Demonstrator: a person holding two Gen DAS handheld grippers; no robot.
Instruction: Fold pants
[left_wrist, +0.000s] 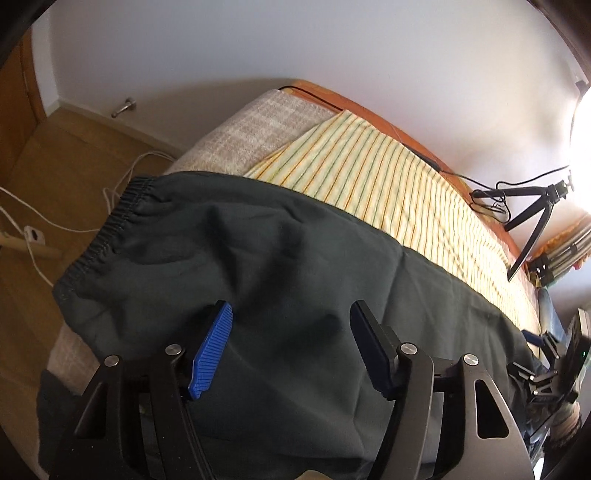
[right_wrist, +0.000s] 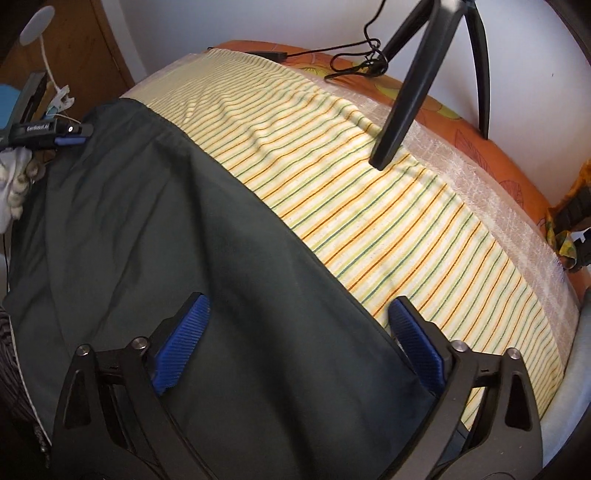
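Two grippers, left gripper (left_wrist: 291, 314) and right gripper (right_wrist: 299, 306), jaws spread above dark pants (left_wrist: 258, 240).

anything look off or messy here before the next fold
Mostly the pants: the elastic waistband hangs past the bed edge, and the cloth is rumpled. A tripod stands on the striped sheet. Both grippers are open.

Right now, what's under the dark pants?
The pants lie on a striped sheet; its stripes run out from beneath their far edge. How far the sheet reaches underneath is covered.
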